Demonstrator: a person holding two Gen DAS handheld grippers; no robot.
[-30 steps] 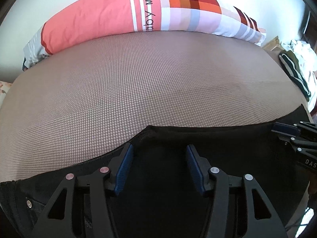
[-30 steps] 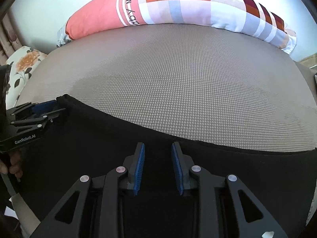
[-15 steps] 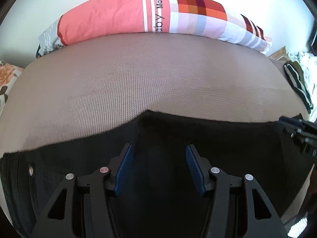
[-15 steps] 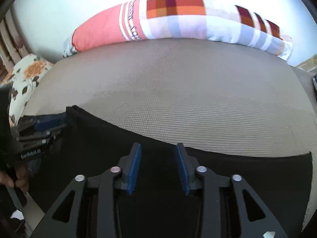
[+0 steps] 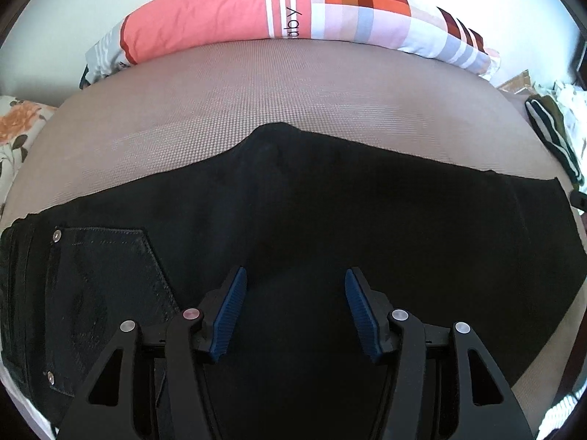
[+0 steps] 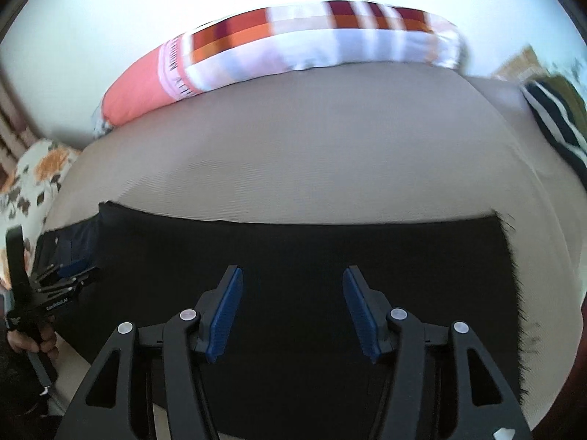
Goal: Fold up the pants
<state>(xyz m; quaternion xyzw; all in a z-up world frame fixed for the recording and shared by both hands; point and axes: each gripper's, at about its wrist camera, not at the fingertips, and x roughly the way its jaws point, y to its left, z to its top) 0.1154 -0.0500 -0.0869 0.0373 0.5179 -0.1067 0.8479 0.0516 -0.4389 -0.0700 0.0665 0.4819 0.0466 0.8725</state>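
Observation:
Black pants (image 5: 367,220) lie flat across the bed, with a back pocket (image 5: 102,275) and its rivets at the left. My left gripper (image 5: 295,271) hovers open over the pants, nothing between its blue pads. In the right wrist view, the pants (image 6: 293,242) end in a frayed hem (image 6: 513,286) at the right. My right gripper (image 6: 292,269) is above them; its jaws are opening and hold nothing. The left gripper (image 6: 79,269) also shows at the left edge there, held by a hand (image 6: 33,341).
The bed cover (image 5: 256,91) is grey-brown. A long pink and checked pillow (image 5: 293,11) lies along the far side by the wall. A floral cushion (image 5: 18,128) sits at the left, and striped clothes (image 5: 550,135) are piled at the right.
The right gripper's jaws widened, and it moved right along the pants and up, bringing the frayed hem into view. The left gripper drew back, so the pocket now shows.

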